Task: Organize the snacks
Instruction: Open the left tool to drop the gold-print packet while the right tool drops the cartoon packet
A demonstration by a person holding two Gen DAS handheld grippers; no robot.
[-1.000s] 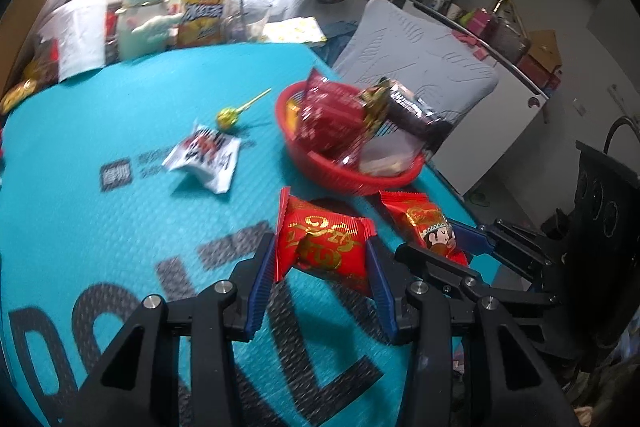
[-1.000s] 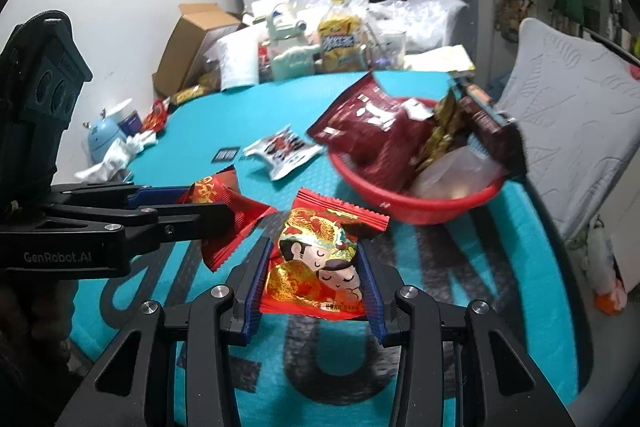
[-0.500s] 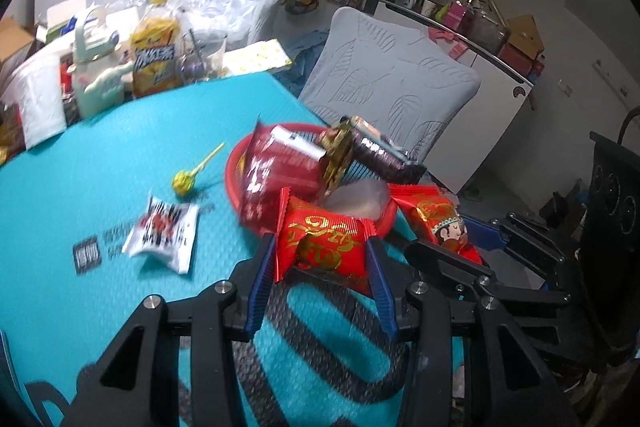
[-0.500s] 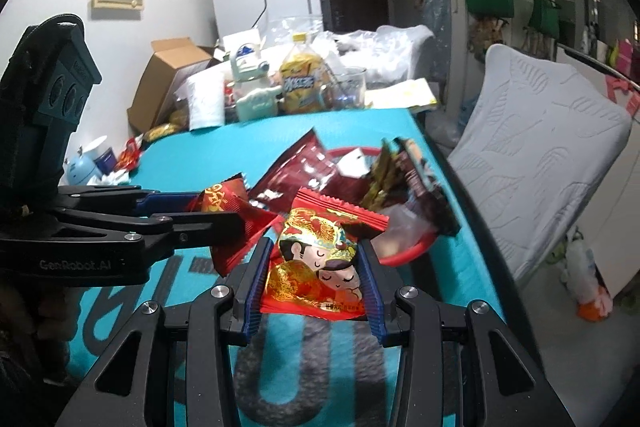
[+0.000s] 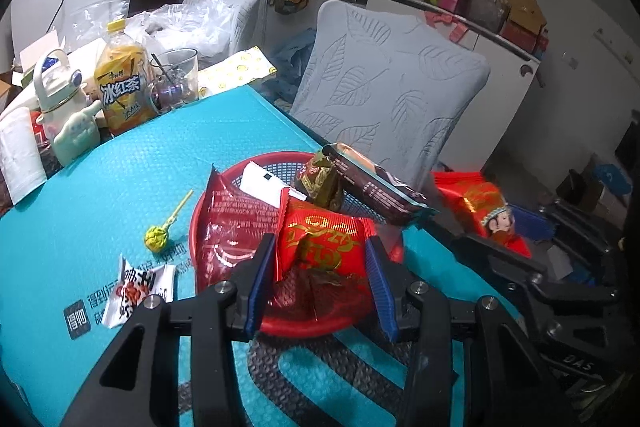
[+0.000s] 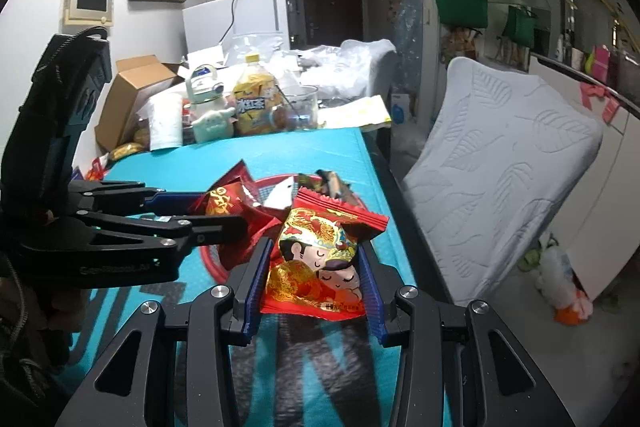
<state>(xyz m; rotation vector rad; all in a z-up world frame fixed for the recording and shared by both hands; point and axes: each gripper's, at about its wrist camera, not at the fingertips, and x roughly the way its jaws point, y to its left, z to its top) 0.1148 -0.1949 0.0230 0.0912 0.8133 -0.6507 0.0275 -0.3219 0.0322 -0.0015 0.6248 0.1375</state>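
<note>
Both grippers clamped on red snack packets above the red basket.

Left gripper (image 5: 320, 267) grips a red-and-gold packet (image 5: 324, 251) at lower centre of its frame, over the red basket (image 5: 280, 321) on the teal mat (image 5: 120, 167). Right gripper (image 6: 312, 271) pinches a red cartoon-figure packet (image 6: 320, 259) at centre frame, just right of the basket. Yellow lollipop (image 5: 158, 237) and white wrapper (image 5: 136, 287) lie left of the basket.

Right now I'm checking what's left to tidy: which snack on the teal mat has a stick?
The yellow-wrapped lollipop, lying left of the red basket. The white-and-red packet beside it is a flat pouch with no stick.
</note>
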